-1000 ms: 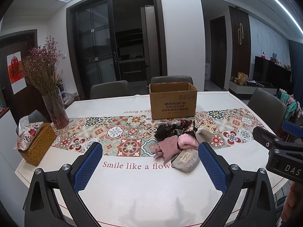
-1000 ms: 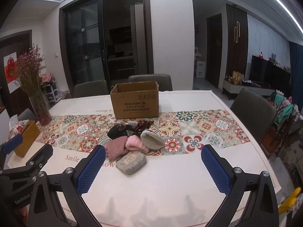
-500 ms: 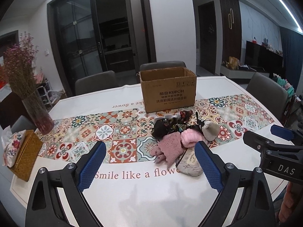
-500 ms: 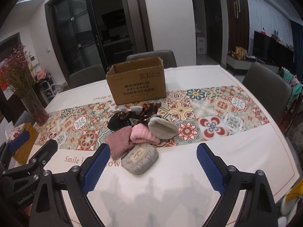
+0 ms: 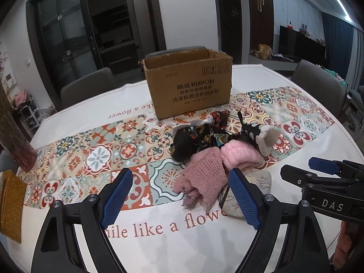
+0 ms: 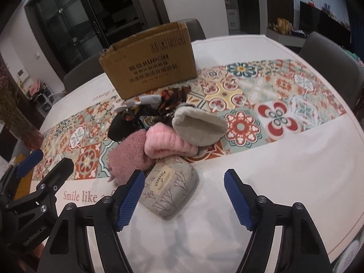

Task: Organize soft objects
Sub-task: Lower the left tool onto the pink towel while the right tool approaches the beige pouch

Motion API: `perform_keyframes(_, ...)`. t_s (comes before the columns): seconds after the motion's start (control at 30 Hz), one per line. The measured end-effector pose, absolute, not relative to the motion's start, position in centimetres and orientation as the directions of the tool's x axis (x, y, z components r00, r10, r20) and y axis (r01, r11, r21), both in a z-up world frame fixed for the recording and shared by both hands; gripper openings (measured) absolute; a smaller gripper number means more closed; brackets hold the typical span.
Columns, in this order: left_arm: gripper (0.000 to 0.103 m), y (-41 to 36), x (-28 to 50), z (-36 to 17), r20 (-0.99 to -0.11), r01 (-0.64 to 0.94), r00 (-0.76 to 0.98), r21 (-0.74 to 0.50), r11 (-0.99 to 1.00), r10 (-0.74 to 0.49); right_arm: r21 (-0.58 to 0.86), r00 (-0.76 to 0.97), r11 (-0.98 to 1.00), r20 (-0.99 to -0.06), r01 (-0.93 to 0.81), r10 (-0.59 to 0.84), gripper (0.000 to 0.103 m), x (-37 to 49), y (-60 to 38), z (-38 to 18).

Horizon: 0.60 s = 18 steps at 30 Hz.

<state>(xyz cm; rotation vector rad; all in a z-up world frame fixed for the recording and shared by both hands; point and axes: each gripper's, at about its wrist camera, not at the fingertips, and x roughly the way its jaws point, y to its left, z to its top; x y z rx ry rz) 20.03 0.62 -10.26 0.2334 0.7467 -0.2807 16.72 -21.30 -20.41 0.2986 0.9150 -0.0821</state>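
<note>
A pile of soft things lies on the table in front of an open cardboard box [image 5: 188, 86] [image 6: 150, 68]. It holds a mauve fuzzy cloth [image 5: 204, 175] [image 6: 128, 154], a pink fluffy roll [image 5: 241, 157] [image 6: 166, 142], a grey pouch [image 6: 170, 188] [image 5: 261, 182], a beige slipper-like piece [image 6: 198, 127] [image 5: 268, 138] and dark patterned fabric [image 5: 195, 138] [image 6: 136, 118]. My left gripper [image 5: 179, 195] is open and empty, just short of the mauve cloth. My right gripper [image 6: 184, 195] is open and empty, with the grey pouch between its fingers.
The table [image 5: 159, 238] has a white cloth with a patterned tile runner [image 5: 102, 152]. A vase [image 5: 20, 157] and a woven yellow box [image 5: 9, 204] stand at the left. Grey chairs [image 5: 318, 84] ring the table.
Both grippers have moved forward and down toward the pile, which now looks much larger. Both stay open.
</note>
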Motion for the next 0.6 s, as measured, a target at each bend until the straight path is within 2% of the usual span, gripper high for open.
perform_keyframes(0.6, 0.078, -0.5, 25.8, -19.2, -0.817, 0.409, 0.514, -0.033, 0.912, -0.261, 0.259, 0.529, 0.932, -0.844, 0.254, 0.09, 0.056, 20.5, -21.7, -27.3)
